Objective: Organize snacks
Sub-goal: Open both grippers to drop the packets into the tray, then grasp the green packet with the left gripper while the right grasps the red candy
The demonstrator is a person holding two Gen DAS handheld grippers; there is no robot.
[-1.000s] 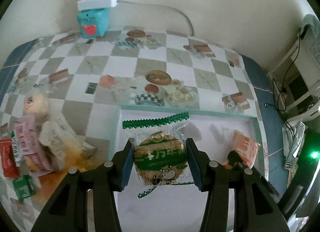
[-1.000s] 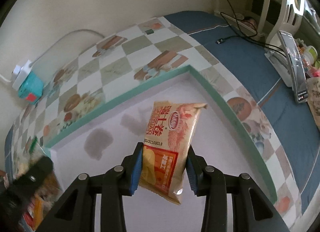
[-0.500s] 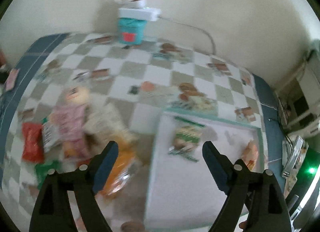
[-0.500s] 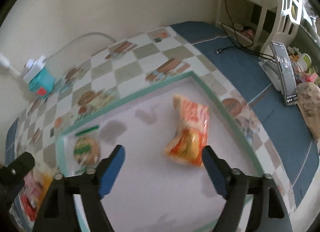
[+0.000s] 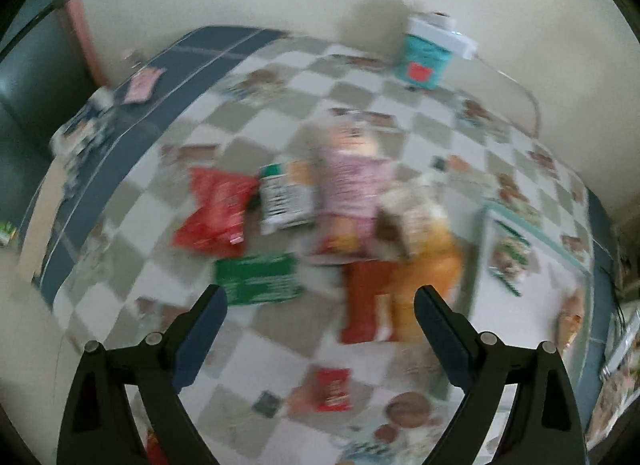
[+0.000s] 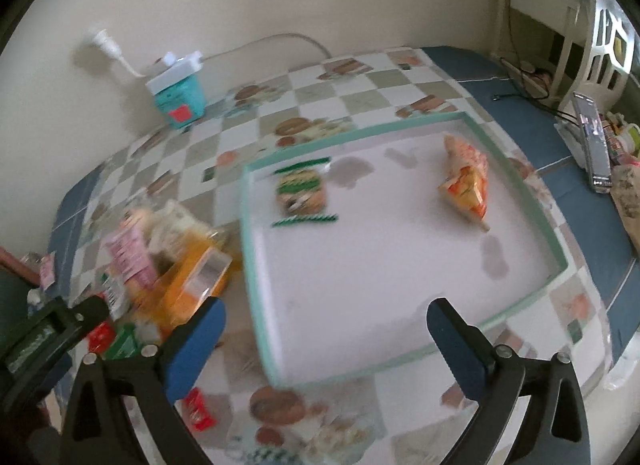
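My left gripper (image 5: 320, 301) hangs over a loose pile of snacks on the checked tablecloth, its jaws opening with nothing between them. Under it lie a red pack (image 5: 216, 213), a green pack (image 5: 256, 279), a pink pack (image 5: 352, 185) and an orange pack (image 5: 424, 277). My right gripper (image 6: 326, 311) is at the near left corner of the white tray (image 6: 248, 249), its jaws also opening and empty. In the tray lie a green cookie pack (image 6: 302, 193) and an orange snack bag (image 6: 466, 185). The left wrist view is blurred.
A teal box (image 6: 180, 99) with a white power strip on top stands at the wall. A small red pack (image 5: 332, 389) lies near the table's front. A phone (image 6: 592, 141) stands on a holder at the far right, beyond the blue table border.
Both grippers let go of their packs, which now lie in the tray. Both pulled back and swung left, the left one over to the snack pile.
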